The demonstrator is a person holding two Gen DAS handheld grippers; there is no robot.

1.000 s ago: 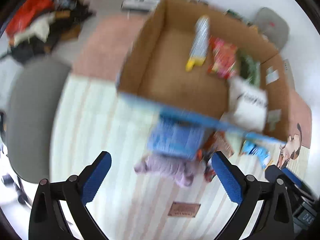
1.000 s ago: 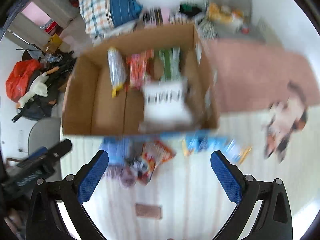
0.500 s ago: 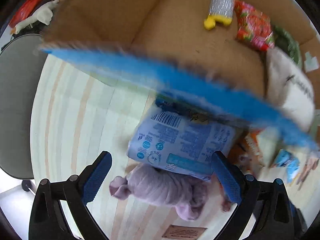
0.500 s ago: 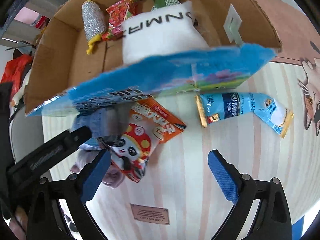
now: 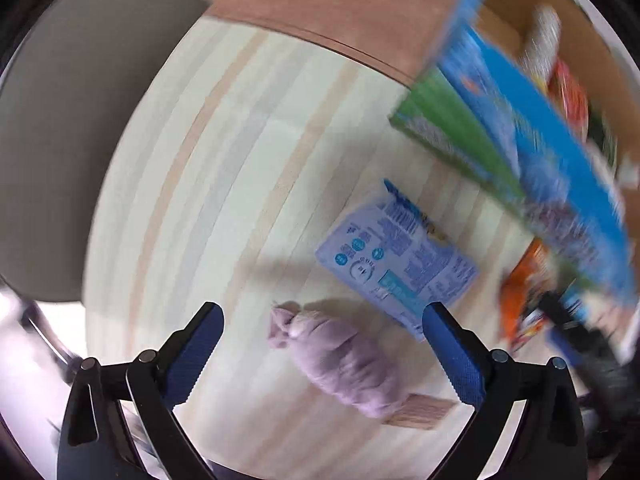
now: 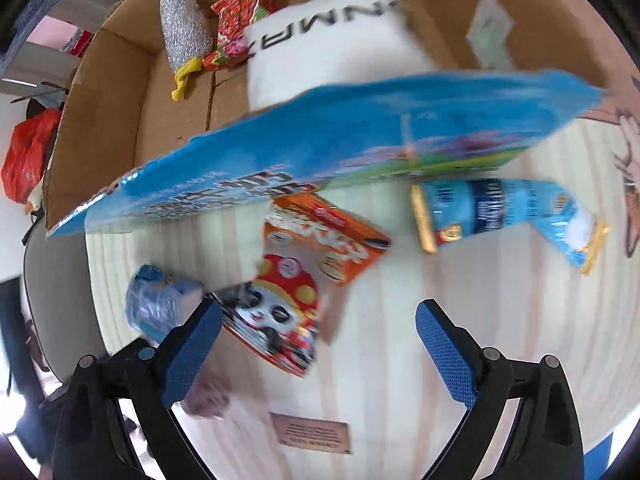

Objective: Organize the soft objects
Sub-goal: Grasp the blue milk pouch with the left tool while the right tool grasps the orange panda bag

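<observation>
A lilac soft plush lies on the striped mat between the open fingers of my left gripper. A light-blue tissue pack lies just beyond it. My right gripper is open and empty over an orange panda snack bag; the tissue pack sits by its left finger. A blue snack tube lies to the right. The cardboard box behind holds a white pillow, a silver pouch and a red packet.
The box's blue printed flap hangs over the mat in front of the box. A grey chair seat is at the left and a pink rug lies beyond the mat. A small brown label is on the mat.
My left gripper has swung left and down, so the lilac plush now lies between its fingers. My right gripper has come closer to the panda bag. Both stay open.
</observation>
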